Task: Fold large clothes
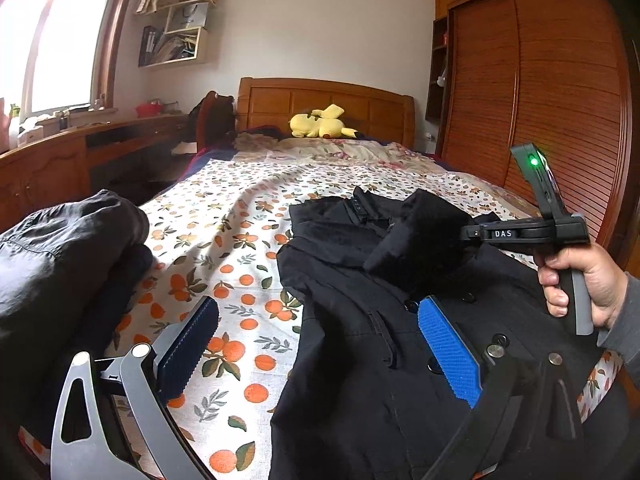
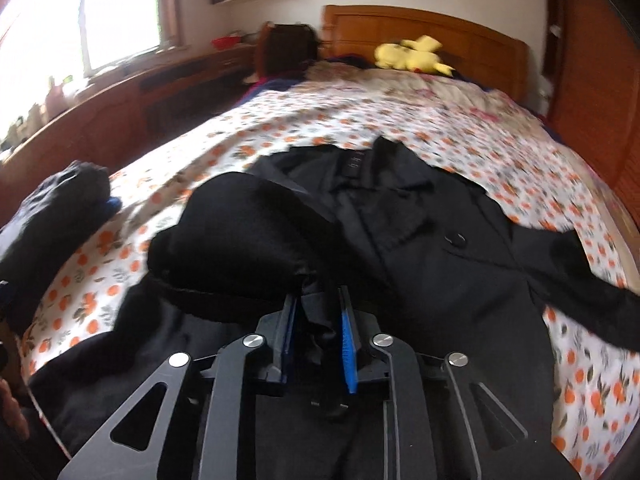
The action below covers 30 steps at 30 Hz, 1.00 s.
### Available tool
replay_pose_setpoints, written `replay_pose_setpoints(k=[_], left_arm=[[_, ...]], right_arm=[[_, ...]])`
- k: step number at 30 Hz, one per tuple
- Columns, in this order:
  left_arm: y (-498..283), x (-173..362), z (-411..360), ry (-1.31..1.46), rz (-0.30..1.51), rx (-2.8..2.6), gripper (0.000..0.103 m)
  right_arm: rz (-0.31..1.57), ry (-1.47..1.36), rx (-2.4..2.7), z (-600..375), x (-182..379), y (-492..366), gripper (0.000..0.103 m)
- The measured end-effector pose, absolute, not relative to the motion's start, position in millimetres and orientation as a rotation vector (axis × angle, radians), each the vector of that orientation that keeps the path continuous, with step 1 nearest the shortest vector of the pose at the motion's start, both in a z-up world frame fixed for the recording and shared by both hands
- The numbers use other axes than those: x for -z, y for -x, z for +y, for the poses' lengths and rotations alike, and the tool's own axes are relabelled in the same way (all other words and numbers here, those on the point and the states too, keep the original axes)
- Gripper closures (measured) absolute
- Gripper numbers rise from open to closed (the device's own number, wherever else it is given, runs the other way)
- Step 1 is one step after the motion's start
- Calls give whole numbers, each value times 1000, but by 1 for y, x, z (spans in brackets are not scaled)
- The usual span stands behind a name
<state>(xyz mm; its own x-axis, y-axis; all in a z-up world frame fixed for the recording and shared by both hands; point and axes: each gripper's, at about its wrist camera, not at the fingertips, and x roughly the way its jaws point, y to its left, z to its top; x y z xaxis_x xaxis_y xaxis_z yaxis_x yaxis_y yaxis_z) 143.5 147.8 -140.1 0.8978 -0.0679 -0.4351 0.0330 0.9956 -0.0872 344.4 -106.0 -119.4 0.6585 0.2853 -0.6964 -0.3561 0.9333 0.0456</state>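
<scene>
Left wrist view: our left gripper [image 1: 316, 348] has its fingers spread wide, nothing between them, over the coat [image 1: 360, 320] lying centre to lower right on the bed [image 1: 240, 208]. Our right hand [image 1: 580, 284] holds its tool at the right edge.

Right wrist view: our right gripper [image 2: 318, 330] is narrow, pinching a bunched coat sleeve [image 2: 240, 232] at centre-left. Plush [image 2: 412, 56] sits up top.

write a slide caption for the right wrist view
Right gripper pinches a black coat's sleeve over the orange-print bedspread.
</scene>
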Motion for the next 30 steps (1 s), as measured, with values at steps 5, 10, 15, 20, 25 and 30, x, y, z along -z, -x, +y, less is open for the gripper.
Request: replay_pose_setpoints(k=[5, 10, 15, 20, 25, 30], left_arm=[[-146, 141, 146, 80, 458, 59, 2], [-148, 141, 145, 82, 454, 67, 2], [-148, 141, 145, 83, 453, 75, 2], [-150, 142, 144, 84, 455, 77, 2], [-150, 141, 143, 79, 455, 79, 2], [-149, 142, 142, 76, 456, 82, 2]], right_arm=[[735, 85, -278, -133, 120, -344, 70], [741, 117, -198, -149, 121, -349, 69], [660, 153, -235, -143, 106, -324, 67], [583, 216, -369, -102, 84, -292, 49], [600, 267, -431, -64, 87, -283, 42], [649, 320, -392, -46, 105, -296, 42]])
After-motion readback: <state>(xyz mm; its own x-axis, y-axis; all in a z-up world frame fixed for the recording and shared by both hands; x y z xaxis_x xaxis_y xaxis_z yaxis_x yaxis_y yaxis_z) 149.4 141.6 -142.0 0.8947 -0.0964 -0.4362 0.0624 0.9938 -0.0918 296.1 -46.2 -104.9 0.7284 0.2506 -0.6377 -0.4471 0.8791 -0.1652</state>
